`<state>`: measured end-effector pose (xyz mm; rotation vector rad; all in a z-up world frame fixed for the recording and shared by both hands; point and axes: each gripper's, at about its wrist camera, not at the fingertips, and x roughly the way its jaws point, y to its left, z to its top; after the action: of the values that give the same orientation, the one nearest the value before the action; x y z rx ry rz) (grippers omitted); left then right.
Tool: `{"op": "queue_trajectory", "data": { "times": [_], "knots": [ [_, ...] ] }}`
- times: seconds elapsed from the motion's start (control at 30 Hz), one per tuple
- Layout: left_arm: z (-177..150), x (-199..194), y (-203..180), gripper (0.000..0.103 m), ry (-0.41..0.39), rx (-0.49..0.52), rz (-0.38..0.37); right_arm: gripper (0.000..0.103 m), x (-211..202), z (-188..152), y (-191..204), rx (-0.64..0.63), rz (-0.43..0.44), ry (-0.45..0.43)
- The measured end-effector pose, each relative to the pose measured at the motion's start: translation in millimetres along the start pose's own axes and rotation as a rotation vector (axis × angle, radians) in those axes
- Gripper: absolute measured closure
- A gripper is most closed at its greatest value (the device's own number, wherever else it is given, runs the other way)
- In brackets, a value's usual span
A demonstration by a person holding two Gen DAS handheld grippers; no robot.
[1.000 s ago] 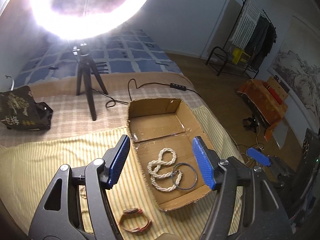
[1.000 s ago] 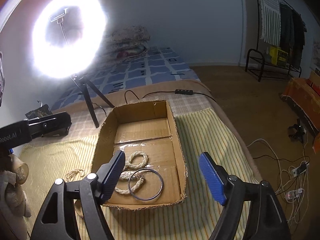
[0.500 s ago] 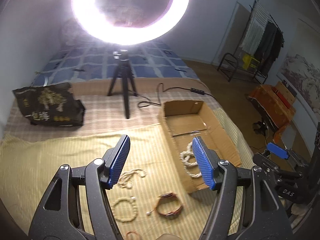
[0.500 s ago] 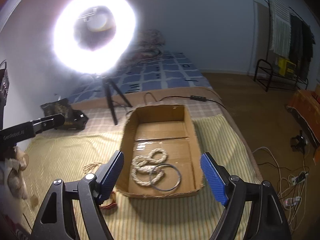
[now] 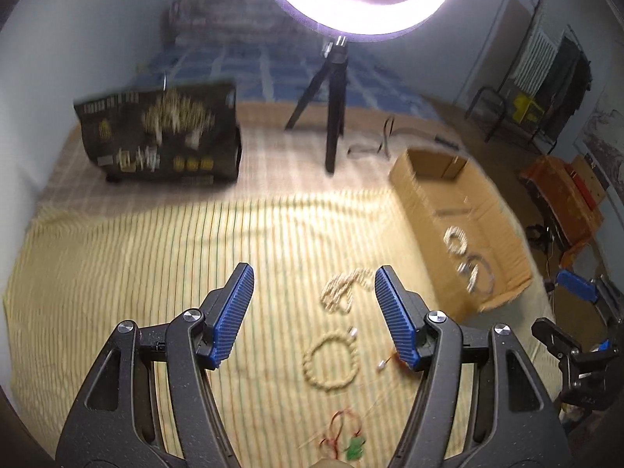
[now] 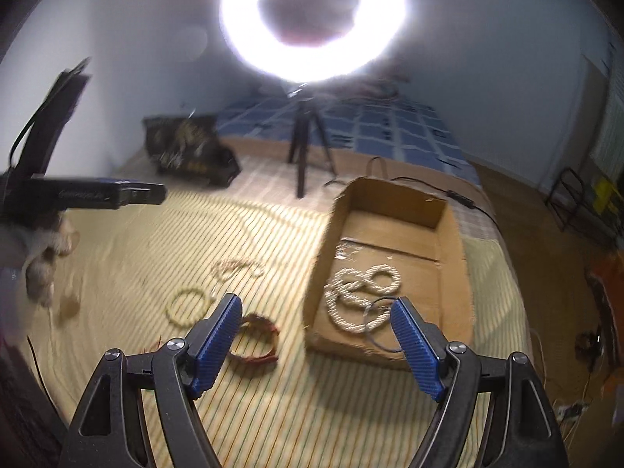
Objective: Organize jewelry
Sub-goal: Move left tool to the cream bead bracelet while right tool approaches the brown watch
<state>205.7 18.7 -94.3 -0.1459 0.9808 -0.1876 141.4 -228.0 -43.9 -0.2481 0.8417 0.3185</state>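
On the yellow striped cloth (image 5: 136, 257) lie a heap of pearl necklace (image 5: 345, 290), a cream bead bracelet (image 5: 331, 362) and a red cord with a green pendant (image 5: 351, 444). My left gripper (image 5: 315, 273) hangs open above them with nothing between its pads. My right gripper (image 6: 316, 302) is open and empty too, over the cloth between a red bracelet (image 6: 257, 339) and the cardboard box (image 6: 390, 199). A thick pearl rope (image 6: 362, 288) and a dark ring (image 6: 384, 323) lie inside the box. The bead bracelet (image 6: 187, 306) is to the left.
A ring light on a black tripod (image 5: 331, 117) stands behind the cloth, and a black printed bag (image 5: 160, 136) sits at the back left. A cable (image 6: 460, 195) runs behind the box. A hand (image 6: 43, 265) holds the left tool at the left edge. Bare floor lies to the right.
Both views have swung left, away from the box and over the loose jewellery on the cloth. The right wrist has rolled. Both pairs of jaws stay equally wide.
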Motion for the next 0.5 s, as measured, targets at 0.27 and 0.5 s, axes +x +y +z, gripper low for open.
{"op": "queue_trajectory", "data": {
  "times": [0.27, 0.5],
  "knots": [
    [-36.2, 41.8, 6.8, 0.050, 0.167, 0.062, -0.018, 0.031, 30.5, -19.6, 43.2, -0.160, 0.084, 0.105],
    [-54.9, 66.6, 9.5, 0.066, 0.255, 0.038, -0.036, 0.060, 68.7, -28.8, 60.7, -0.202, 0.170, 0.254]
  ]
}}
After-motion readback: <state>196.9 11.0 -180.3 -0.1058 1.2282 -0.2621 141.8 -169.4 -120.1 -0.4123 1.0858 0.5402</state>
